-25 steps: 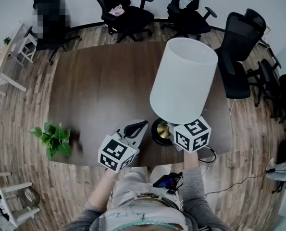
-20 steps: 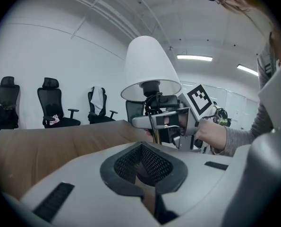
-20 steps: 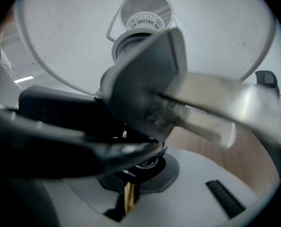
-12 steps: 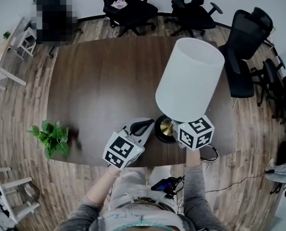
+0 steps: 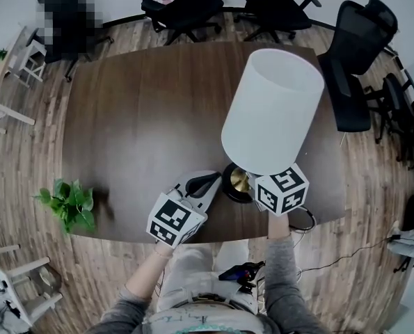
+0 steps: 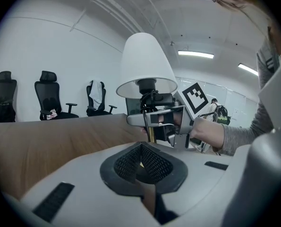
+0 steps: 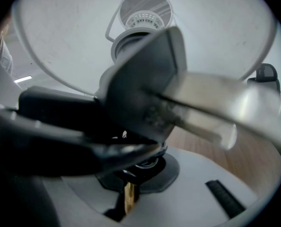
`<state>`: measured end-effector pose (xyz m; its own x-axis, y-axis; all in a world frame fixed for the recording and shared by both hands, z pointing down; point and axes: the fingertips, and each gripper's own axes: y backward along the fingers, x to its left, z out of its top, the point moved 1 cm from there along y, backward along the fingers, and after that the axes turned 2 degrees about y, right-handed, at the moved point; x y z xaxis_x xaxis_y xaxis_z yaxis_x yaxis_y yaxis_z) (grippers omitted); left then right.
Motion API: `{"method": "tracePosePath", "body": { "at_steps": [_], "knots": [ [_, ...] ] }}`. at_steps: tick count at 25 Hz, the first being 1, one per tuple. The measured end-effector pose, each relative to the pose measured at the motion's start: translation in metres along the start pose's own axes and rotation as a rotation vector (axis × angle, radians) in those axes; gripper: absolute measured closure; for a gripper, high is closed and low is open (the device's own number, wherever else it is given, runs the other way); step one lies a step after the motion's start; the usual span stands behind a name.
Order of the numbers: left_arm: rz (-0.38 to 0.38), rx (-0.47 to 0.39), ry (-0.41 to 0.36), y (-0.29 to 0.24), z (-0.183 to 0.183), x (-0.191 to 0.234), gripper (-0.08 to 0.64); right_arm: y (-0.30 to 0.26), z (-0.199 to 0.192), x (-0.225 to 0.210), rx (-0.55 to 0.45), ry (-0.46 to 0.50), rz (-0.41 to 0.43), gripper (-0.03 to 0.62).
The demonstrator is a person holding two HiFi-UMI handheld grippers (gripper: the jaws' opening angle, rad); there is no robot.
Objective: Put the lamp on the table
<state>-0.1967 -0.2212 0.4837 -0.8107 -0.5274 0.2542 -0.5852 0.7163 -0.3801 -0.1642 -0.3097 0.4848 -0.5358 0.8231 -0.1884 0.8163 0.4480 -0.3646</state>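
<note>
The lamp has a tall white shade (image 5: pixel 273 110), a brass stem (image 6: pixel 152 135) and a round black-and-brass foot (image 5: pixel 236 181). It stands upright over the near edge of the dark wooden table (image 5: pixel 144 117); whether the foot touches the wood I cannot tell. My right gripper (image 5: pixel 248 186) is shut on the stem, which shows as a brass strip between its pads (image 7: pixel 129 197). My left gripper (image 5: pixel 213 179) comes in from the left with its jaws closed together, tips beside the foot. A sliver of brass shows through the hollow of its pads (image 6: pixel 141 163); a grip is not visible.
A potted green plant (image 5: pixel 71 204) sits at the table's near left corner. Black office chairs stand beyond the far edge (image 5: pixel 179 5) and along the right side (image 5: pixel 356 54). A cable (image 5: pixel 305 220) loops below the near edge by my right arm.
Both grippers and the lamp have come down together toward the table top, staying near the front edge. Neither gripper's jaws have changed.
</note>
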Motion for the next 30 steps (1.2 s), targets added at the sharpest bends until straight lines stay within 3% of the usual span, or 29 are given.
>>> {"method": "tracePosePath", "body": {
  "at_steps": [9, 30],
  "knots": [
    [0.020, 0.052, 0.000, -0.014, -0.032, 0.010, 0.548, -0.012, -0.030, -0.018, -0.014, -0.054, -0.017, 0.574],
    [-0.013, 0.028, 0.044, -0.041, -0.064, -0.006, 0.548, -0.007, -0.054, -0.027, -0.057, 0.004, 0.008, 0.574]
  ]
}}
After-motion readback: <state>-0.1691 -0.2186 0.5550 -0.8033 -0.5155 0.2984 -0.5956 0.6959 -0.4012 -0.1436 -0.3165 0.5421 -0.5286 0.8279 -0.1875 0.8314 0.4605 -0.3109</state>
